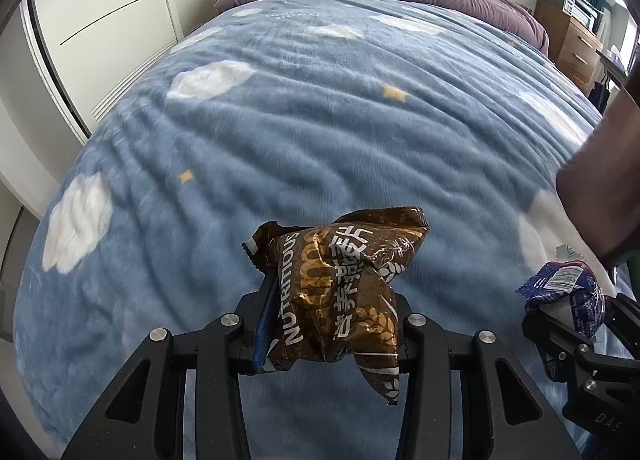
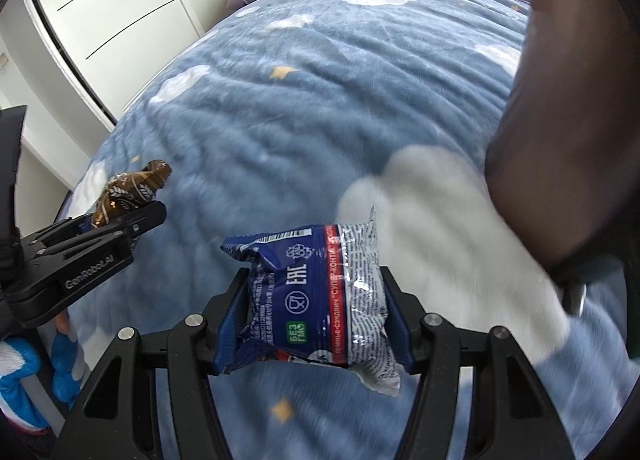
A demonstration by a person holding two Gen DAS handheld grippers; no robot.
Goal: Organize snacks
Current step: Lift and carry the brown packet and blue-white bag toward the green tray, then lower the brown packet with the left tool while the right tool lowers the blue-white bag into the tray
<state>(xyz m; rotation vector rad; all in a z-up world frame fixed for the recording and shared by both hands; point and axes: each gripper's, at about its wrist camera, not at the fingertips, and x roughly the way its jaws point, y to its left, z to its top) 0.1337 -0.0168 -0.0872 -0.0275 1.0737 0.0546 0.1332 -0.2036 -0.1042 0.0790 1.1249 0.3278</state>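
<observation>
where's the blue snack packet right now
The blue snack packet is clamped in the right gripper, held above the blue cloud blanket; the left gripper, to its left, holds the brown packet.

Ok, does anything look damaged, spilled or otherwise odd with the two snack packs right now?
Nothing spilled. The brown cereal packet is badly crumpled and pinched in the left gripper. The blue biscuit packet in the right gripper is squeezed and creased, but I see no tear in either wrapper. Both are held above the blue blanket.
</observation>
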